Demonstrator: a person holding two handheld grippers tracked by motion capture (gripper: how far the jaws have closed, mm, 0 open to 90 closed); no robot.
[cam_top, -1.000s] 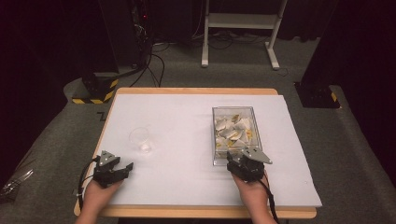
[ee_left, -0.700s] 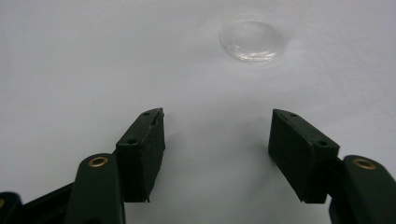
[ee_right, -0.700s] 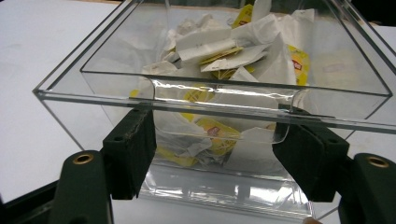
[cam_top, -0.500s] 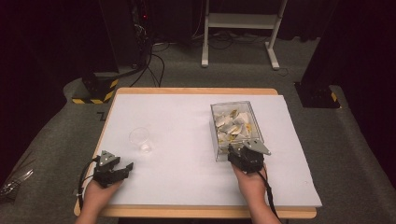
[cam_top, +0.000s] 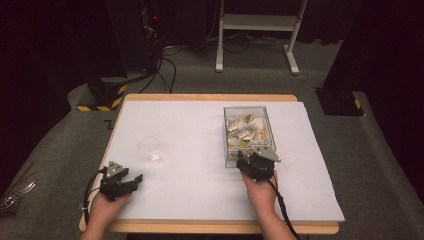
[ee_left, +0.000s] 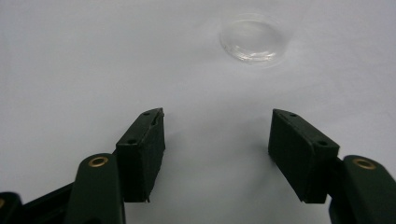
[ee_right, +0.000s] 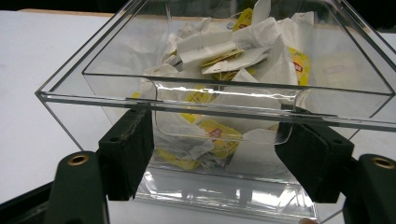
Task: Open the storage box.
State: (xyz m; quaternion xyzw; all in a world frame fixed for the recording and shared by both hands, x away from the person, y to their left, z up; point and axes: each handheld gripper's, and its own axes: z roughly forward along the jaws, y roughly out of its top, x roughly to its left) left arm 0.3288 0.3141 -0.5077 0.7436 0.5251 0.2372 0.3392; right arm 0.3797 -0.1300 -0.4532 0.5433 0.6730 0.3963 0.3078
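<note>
Two grippers, one clear box, one clear cup, one table with white sheet.

Table (cam_top: 200,97): wooden top, covered almost to its edges by a white sheet (cam_top: 195,130).

Clear box (cam_top: 249,134): open-topped, transparent plastic, standing on the right half of the sheet, between the middle and the right edge. Contents: a heap of tea bags (cam_top: 247,131) in white paper with yellow labels, seen in the right gripper view piled against the near wall (ee_right: 224,98).

Clear cup (cam_top: 150,150): small, transparent, upright on the left half of the sheet, nearer the front edge than the back, well apart from the box. In the left gripper view it stands ahead of the jaws and a little to their right (ee_left: 252,40).

Left gripper (cam_top: 129,181): in the person's left hand at the front left corner of the sheet, resting low over it. Jaws spread wide, nothing between them but bare sheet (ee_left: 217,154). Near the cup, not touching it.

Right gripper (cam_top: 249,159): in the person's right hand, at the box's near wall. Jaws set wide, facing the lower part of that wall (ee_right: 217,158); the pads stand just in front of the plastic, and whether they touch it cannot be told. Nothing gripped.
</note>
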